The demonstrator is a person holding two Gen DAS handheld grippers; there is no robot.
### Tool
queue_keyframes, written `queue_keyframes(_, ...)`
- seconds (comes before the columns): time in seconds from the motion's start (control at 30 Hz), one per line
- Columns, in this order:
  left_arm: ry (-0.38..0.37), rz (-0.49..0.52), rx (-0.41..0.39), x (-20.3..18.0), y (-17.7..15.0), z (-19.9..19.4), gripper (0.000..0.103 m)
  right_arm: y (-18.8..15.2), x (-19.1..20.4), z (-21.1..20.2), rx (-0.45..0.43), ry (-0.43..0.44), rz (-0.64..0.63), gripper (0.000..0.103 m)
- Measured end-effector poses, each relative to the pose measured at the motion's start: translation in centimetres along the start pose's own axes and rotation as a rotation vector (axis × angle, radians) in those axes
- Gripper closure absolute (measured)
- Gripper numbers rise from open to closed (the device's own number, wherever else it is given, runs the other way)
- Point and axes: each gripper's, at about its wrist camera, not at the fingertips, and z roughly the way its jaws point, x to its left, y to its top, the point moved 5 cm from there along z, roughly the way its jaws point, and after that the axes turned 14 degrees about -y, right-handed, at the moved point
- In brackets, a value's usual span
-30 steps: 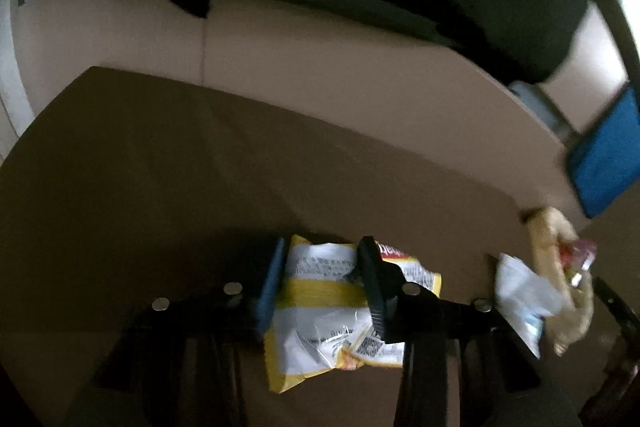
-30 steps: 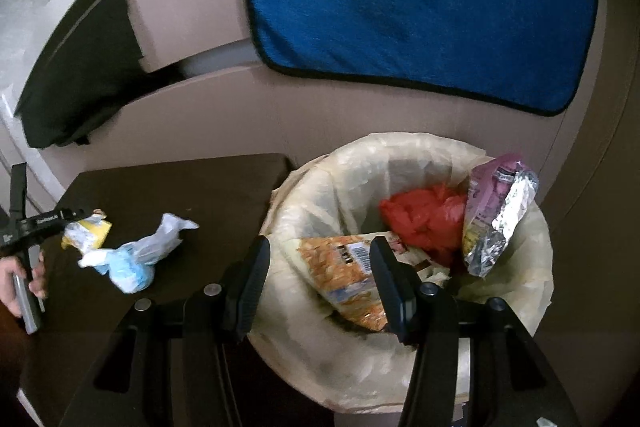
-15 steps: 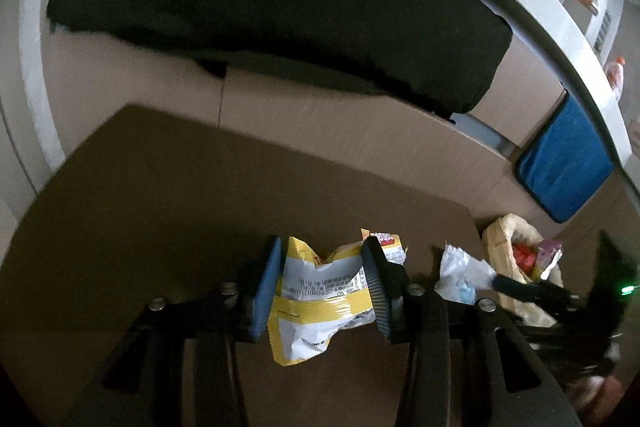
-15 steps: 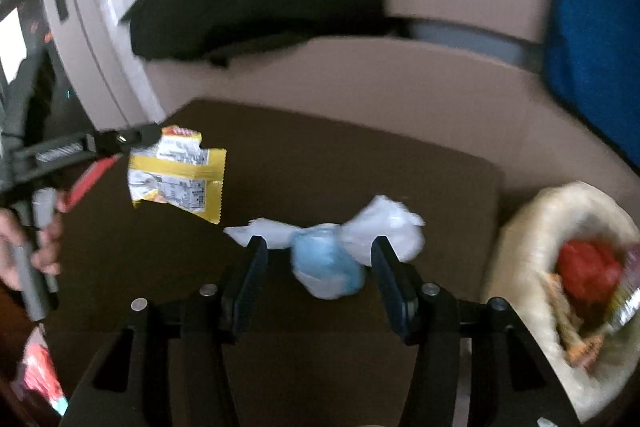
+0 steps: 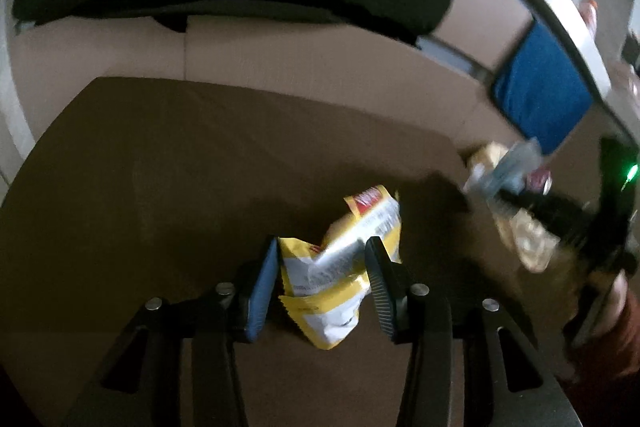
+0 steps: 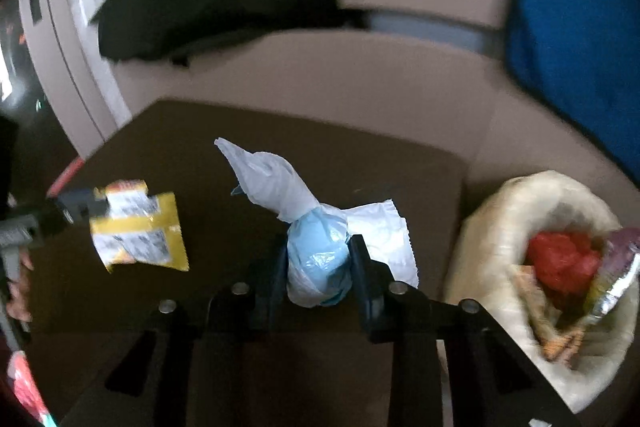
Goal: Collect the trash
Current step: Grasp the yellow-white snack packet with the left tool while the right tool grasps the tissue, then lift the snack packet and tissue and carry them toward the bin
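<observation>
Both grippers loaded with trash above the brown worktop (image 5: 168,167).

Yellow wrapper (image 5: 340,267) clamped in the left gripper (image 5: 320,283), clear of the worktop. Knotted white-and-blue bag (image 6: 320,259) pinched between the right gripper (image 6: 318,267) fingers (image 6: 362,267). Lined bin (image 6: 496,211) at 3 o'clock, just beside the worktop, holding red and foil wrappers.

Wrappers (image 6: 568,279) in bin (image 6: 480,227), probably right of table (image 6: 320,155)

Your left claw (image 5: 322,287) pinches glossy printed foil wrapper (image 5: 340,279). Right claw (image 6: 318,263) grips thin crinkled plastic bag (image 6: 318,259). Table (image 5: 180,167) matt brown, smooth.
</observation>
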Motion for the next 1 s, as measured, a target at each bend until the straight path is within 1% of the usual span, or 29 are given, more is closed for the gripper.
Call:
queue_keyframes(0.07,-0.009,0.014,-0.009,-0.3,-0.1,-0.2,0.056,0.2,-2.0,-1.5,-0.027,-0.022,0.034,0.075)
queue_keyframes(0.2,-0.063,0.005,-0.081,-0.3,0.7,-1.8,0.052,0.7,-4.9,-3.3,-0.061,-0.050,0.099,0.075)
queue_keyframes(0.27,-0.034,0.011,-0.091,0.2,1.3,-2.2,0.047,0.7,-6.4,-4.2,-0.076,-0.056,0.131,0.075)
queue_keyframes(0.33,0.030,0.015,-0.111,1.1,1.9,-2.7,0.047,1.0,-7.5,-4.9,-0.088,-0.049,0.154,0.075)
queue_keyframes(0.4,0.026,0.014,-0.118,1.5,2.4,-2.8,0.047,1.1,-7.7,-5.1,-0.096,-0.044,0.164,0.075)
queue_keyframes(0.47,0.003,0.046,-0.086,1.4,2.7,-2.1,0.044,1.0,-7.7,-4.9,-0.094,-0.046,0.159,0.075)
queue_keyframes(0.57,-0.011,0.155,0.049,0.6,2.0,0.4,0.044,0.5,-7.6,-4.2,-0.076,-0.045,0.167,0.075)
queue_keyframes(0.63,0.013,0.230,0.113,-0.2,1.3,2.1,0.044,0.2,-7.8,-4.0,-0.069,-0.043,0.178,0.075)
queue_keyframes(0.7,0.044,0.257,0.142,-0.4,0.9,3.1,0.044,-0.2,-7.8,-3.8,-0.064,-0.048,0.176,0.075)
queue_keyframes(0.77,0.043,0.237,0.158,-0.1,0.9,3.8,0.044,-0.5,-7.9,-3.6,-0.055,-0.052,0.172,0.075)
queue_keyframes(0.8,0.045,0.209,0.169,0.2,0.9,4.3,0.044,-0.6,-8.0,-3.5,-0.049,-0.052,0.171,0.075)
queue_keyframes(0.9,0.073,0.152,0.171,0.8,1.0,4.7,0.045,-1.1,-8.3,-3.3,-0.036,-0.054,0.177,0.075)
queue_keyframes(0.93,0.077,0.139,0.168,0.8,1.1,4.7,0.046,-1.1,-8.4,-3.3,-0.035,-0.053,0.179,0.075)
queue_keyframes(1.0,0.087,0.104,0.159,0.7,1.3,4.6,0.052,-1.2,-8.5,-3.4,-0.035,-0.049,0.182,0.075)
